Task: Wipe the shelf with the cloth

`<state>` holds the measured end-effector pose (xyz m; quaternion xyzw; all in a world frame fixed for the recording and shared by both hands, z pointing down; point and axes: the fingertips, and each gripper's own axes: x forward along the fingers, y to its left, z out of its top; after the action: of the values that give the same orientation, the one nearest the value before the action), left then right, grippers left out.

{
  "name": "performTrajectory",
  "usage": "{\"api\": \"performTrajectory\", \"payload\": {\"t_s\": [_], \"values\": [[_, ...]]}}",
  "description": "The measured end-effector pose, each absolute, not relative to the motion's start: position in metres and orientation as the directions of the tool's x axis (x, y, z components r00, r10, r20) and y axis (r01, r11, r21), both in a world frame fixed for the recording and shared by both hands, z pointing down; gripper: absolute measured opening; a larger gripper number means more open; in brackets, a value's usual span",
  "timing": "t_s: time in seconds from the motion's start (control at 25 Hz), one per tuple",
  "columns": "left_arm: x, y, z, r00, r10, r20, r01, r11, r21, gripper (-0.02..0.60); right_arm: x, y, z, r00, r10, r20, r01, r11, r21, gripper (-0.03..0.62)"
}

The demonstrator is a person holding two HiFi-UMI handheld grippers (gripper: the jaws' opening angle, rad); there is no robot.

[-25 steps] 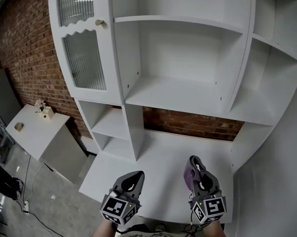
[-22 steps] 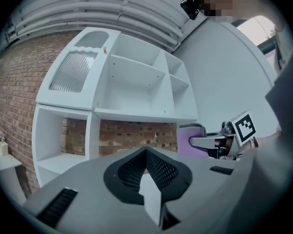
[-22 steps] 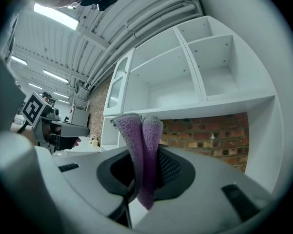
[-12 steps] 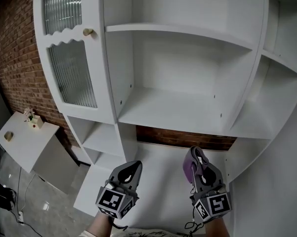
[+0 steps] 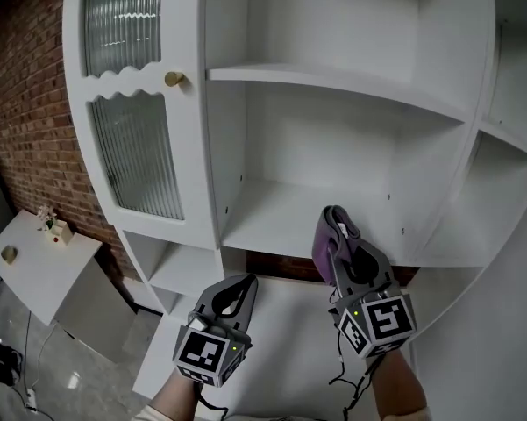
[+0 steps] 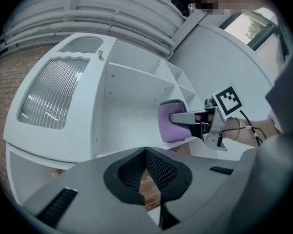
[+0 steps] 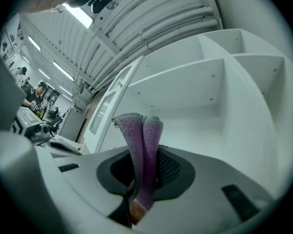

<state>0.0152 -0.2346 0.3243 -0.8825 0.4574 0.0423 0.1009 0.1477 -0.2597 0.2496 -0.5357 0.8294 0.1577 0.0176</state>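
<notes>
A folded purple cloth stands pinched in my right gripper, raised to the front edge of the white cabinet's middle shelf. In the right gripper view the cloth sticks up between the shut jaws, with the shelf beyond. The left gripper view shows the cloth and my right gripper from the side. My left gripper hangs lower, over the white desk surface, its jaws closed together with nothing in them.
The cabinet has a ribbed-glass door with a brass knob at the left, an upper shelf, and side shelves at the right. Brick wall lies to the left, with a small white table below.
My right gripper has risen with the cloth from over the desk surface up to the middle shelf's front edge. The left gripper has stayed low. The head view has moved closer to the cabinet.
</notes>
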Motion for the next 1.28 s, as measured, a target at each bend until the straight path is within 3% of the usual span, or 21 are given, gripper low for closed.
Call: {"api": "performTrajectory", "payload": {"t_s": [0.32,0.64,0.92,1.28], "values": [[-0.024,-0.263,0.316,0.538,-0.824,-0.174,-0.843,-0.528,-0.105,0.012,0.08,-0.355,0.178,-0.46,-0.861,-0.218,-0.875,0.398,0.276,0.077],[-0.054,-0.285,0.316,0.542,-0.822,-0.175,-0.841,-0.532,-0.104,0.014,0.04,-0.439,0.133,-0.407,-0.879,-0.248,-0.901,0.343,0.266,0.077],[-0.059,-0.294,0.315,0.59,-0.79,-0.168,-0.808,-0.573,-0.14,0.014,0.02,-0.494,0.102,-0.357,-0.901,-0.247,-0.932,0.326,0.158,0.077],[-0.079,-0.303,0.32,0.625,-0.765,-0.152,-0.78,-0.605,-0.163,0.014,0.01,-0.527,0.091,-0.34,-0.912,-0.232,-0.933,0.295,0.207,0.08]]}}
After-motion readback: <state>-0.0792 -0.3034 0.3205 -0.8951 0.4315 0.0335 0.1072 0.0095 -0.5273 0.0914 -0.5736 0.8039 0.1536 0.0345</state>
